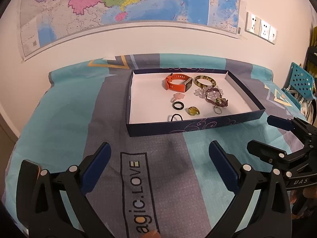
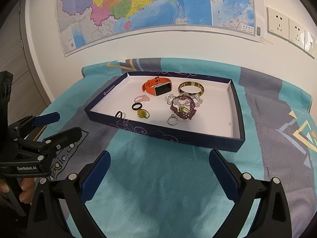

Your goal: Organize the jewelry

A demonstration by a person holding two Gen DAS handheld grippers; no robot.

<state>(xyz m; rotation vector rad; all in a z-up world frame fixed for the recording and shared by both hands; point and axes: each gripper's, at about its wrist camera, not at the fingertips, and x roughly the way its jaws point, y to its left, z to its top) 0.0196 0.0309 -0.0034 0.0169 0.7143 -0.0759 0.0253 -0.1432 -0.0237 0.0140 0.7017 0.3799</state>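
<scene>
A shallow dark blue box (image 1: 178,129) (image 2: 164,133) with a white floor lies on the bed. Inside it are an orange watch (image 1: 177,81) (image 2: 157,87), a mottled bangle (image 1: 205,81) (image 2: 191,88), a clear bead bracelet (image 2: 168,99), a purple beaded bracelet (image 1: 216,98) (image 2: 183,107), a pink ring (image 1: 177,97) (image 2: 141,98), a black ring (image 1: 177,105) (image 2: 137,106), a yellow stone ring (image 1: 193,111) (image 2: 143,114), a silver ring (image 2: 172,120) and a small dark band (image 1: 174,117) (image 2: 119,114). My left gripper (image 1: 159,149) and right gripper (image 2: 158,158) both hover open and empty in front of the box.
A teal and grey bedspread (image 1: 59,119) (image 2: 277,119) covers the bed, which meets a white wall with a map (image 1: 128,2) and sockets (image 2: 285,25). A teal perforated chair (image 1: 301,81) stands at the right. A hand (image 2: 25,188) grips the left gripper's handle.
</scene>
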